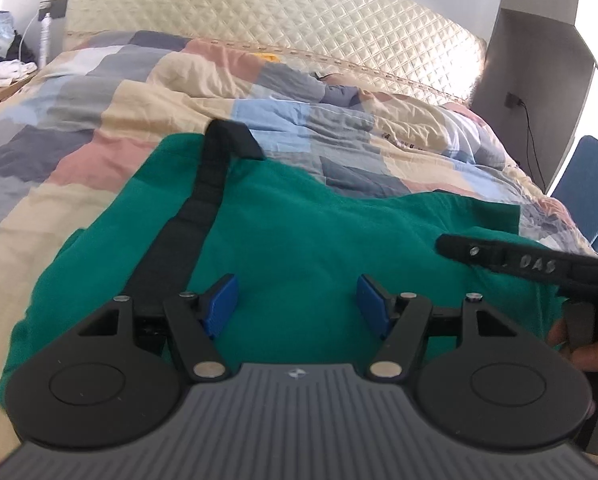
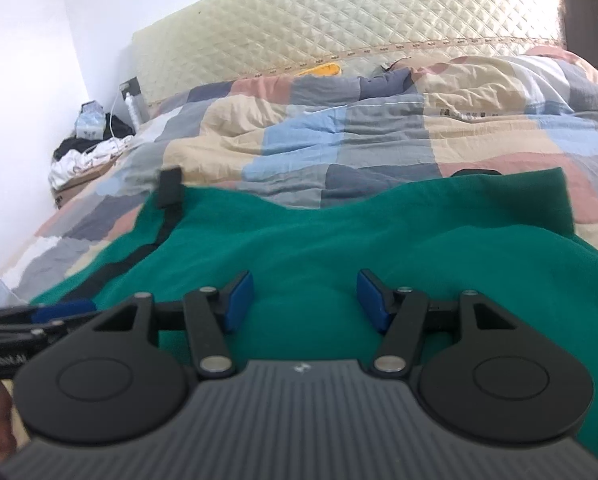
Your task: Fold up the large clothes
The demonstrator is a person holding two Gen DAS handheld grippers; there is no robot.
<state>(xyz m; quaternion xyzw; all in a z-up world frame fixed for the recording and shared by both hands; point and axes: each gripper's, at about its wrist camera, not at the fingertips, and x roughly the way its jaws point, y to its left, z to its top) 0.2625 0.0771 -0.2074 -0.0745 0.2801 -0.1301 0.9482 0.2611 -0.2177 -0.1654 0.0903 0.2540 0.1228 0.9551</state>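
Observation:
A large green garment [image 1: 299, 232] with a black side stripe [image 1: 207, 184] lies spread on the patchwork quilt [image 1: 79, 128]. My left gripper [image 1: 295, 304] is open and empty, its blue pads [image 1: 221, 304] just above the garment's near part. My right gripper [image 2: 305, 300] is open and empty above the same green garment [image 2: 339, 240], to the right of the left one. The right gripper also shows in the left wrist view [image 1: 499, 258] at the right edge. The black stripe [image 2: 167, 208] runs along the garment's left edge in the right wrist view.
A quilted cream headboard [image 1: 279, 28] stands behind the bed. A bedside table [image 1: 3, 84] with clothes and a bottle is at far left. A blue chair [image 1: 591, 184] and a grey wall panel [image 1: 531, 80] with a cable stand at the right.

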